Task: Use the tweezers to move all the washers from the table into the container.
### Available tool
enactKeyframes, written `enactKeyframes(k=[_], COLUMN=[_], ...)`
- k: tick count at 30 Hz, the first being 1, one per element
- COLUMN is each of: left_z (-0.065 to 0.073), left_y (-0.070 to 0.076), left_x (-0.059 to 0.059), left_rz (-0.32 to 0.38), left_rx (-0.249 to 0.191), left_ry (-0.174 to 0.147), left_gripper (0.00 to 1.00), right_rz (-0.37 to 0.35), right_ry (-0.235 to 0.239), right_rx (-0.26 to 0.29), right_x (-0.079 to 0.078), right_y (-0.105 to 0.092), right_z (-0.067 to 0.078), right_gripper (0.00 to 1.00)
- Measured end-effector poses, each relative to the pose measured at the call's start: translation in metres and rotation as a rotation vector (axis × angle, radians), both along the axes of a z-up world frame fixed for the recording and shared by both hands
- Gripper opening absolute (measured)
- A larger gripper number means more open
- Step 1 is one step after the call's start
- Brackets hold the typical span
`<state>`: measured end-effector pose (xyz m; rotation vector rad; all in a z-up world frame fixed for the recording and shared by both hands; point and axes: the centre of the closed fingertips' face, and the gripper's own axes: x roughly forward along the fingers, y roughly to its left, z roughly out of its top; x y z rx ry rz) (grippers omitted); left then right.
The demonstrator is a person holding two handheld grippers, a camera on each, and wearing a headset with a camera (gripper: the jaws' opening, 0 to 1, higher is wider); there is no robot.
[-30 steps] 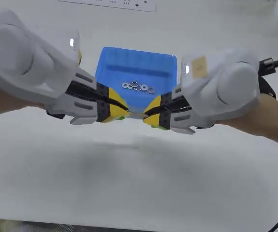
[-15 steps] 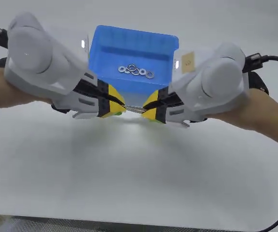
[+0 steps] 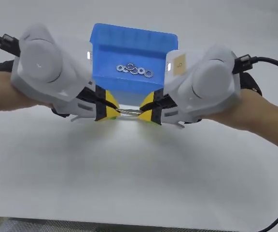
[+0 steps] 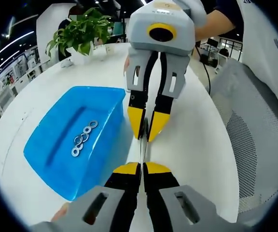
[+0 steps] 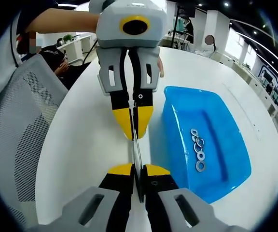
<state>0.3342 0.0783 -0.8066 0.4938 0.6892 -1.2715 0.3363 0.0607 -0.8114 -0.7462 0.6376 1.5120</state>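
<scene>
Washers (image 3: pixel 135 70): clustered inside the blue container (image 3: pixel 105 48).
Tweezers (image 3: pixel 128 111): spanning both grippers, just beside the container.
Left gripper (image 3: pixel 113 109): pinching one end.
Right gripper (image 3: pixel 145 112): pinching the other.
Tip: loosen one grip before pulling away.

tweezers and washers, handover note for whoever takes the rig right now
Left hand-held gripper: shut on one end of the tweezers.
Right hand-held gripper: shut on the other end, facing the left one, just in front of the blue container.
Done: a row of washers lies in the container.
Left: probably just check the table for strays, then set the tweezers down.
</scene>
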Motion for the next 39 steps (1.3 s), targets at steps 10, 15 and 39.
enactKeyframes(k=[10,15,39], left_z=[-0.005,0.004,0.145], left_y=[0.004,0.007,0.051], left_x=[0.003,0.006,-0.001], left_rz=[0.060,0.100,0.441], left_rx=[-0.024,-0.054,-0.345], left_ry=[0.039,0.043,-0.231], left_gripper=[0.08,0.09,0.70], right_rz=[-0.006,-0.015,-0.311], right_ry=[0.019,0.017,-0.206], right_rx=[0.007,0.028,0.242], right_x=[0.001,0.001,0.007], right_y=[0.000,-0.001,-0.069], right_z=[-0.003,0.004,0.108], right_gripper=[0.11,0.13,0.57])
